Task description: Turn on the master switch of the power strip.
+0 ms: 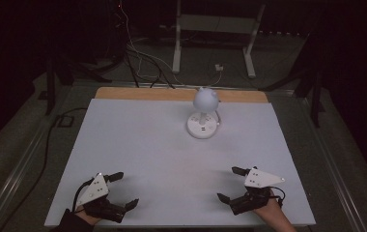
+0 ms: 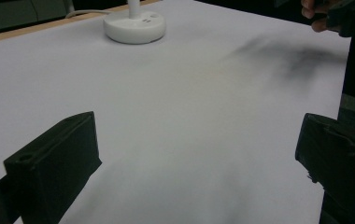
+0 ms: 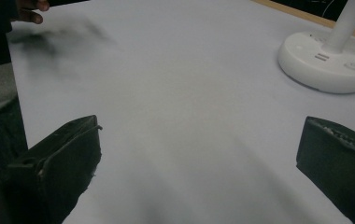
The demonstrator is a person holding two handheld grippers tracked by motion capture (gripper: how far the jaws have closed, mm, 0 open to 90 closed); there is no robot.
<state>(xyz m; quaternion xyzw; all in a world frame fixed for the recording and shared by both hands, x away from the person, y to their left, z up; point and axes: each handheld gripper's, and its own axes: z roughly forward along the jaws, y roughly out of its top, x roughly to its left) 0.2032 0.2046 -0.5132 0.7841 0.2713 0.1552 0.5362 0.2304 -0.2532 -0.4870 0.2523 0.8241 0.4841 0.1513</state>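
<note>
Grippers, left and right, sitting wide open, empty, at table's near edge; top-heavy lamp toward far edge risking tipping if nudged high.

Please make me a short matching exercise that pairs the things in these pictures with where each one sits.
Things:
1. lamp
2. left gripper
3. right gripper
4. wooden strip

Places:
A. near right of the table, jaws open
B. along the table's far edge
C. far part of the table, right of centre
D. near left of the table, jaws open

Pairs: 1-C, 2-D, 3-A, 4-B
</note>
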